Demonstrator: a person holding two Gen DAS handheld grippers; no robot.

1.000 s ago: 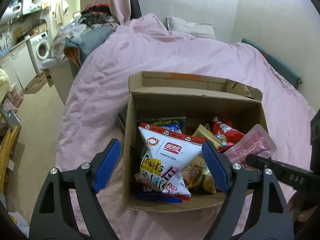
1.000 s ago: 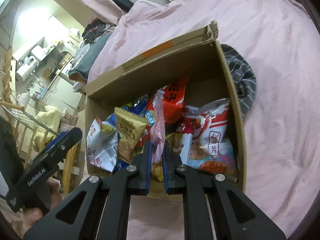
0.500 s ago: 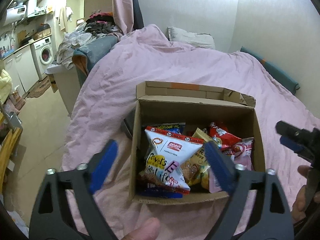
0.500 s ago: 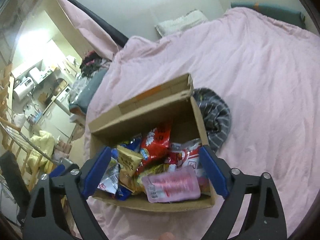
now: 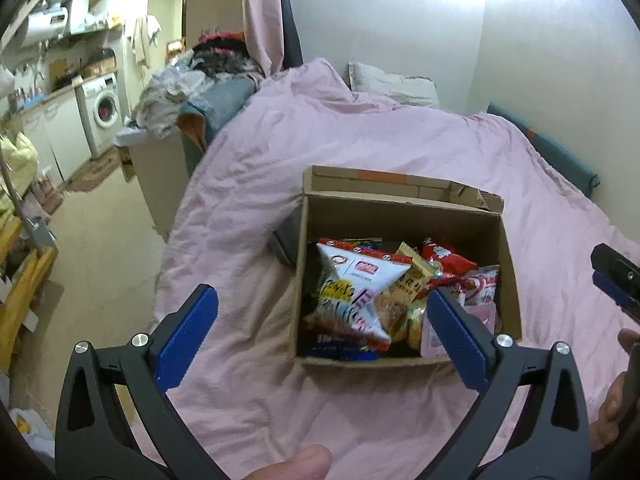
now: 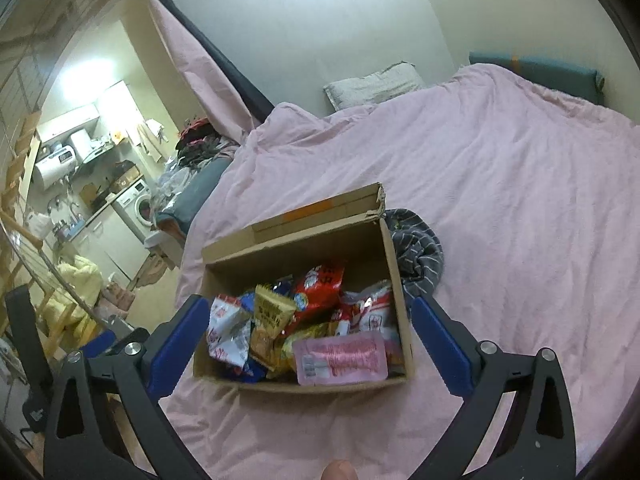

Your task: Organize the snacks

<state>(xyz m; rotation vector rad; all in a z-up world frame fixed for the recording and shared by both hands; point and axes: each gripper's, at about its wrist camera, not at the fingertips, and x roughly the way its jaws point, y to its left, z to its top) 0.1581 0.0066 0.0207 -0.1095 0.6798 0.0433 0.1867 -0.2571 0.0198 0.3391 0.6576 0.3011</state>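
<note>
An open cardboard box (image 5: pixel 400 204) (image 6: pixel 304 248) stands on the pink bed cover (image 6: pixel 500 208), filled with snack bags. A white bag (image 5: pixel 352 292) (image 6: pixel 226 328) leans at its left, and a yellow bag (image 6: pixel 272 308) and a red bag (image 6: pixel 320 284) lie mid-box. A pink packet (image 6: pixel 340 356) (image 5: pixel 432 340) lies flat on top at the front right. My left gripper (image 5: pixel 320 296) hovers above the box's near left side, its jaws opening with nothing between the pads. My right gripper (image 6: pixel 308 304) hangs over the near edge, jaws opening wide, also empty.
A grey striped cloth (image 6: pixel 420 252) lies against the box's right side and a dark flat thing (image 5: pixel 284 240) against its left. A pillow (image 6: pixel 372 84) sits at the bed's head. Left of the bed are floor, a clothes pile (image 5: pixel 208 64) and a washing machine (image 5: pixel 102 110).
The right gripper has let go of the pink packet, which now lies in the box. Both grippers have opened wider, pulled back and risen from the box.
</note>
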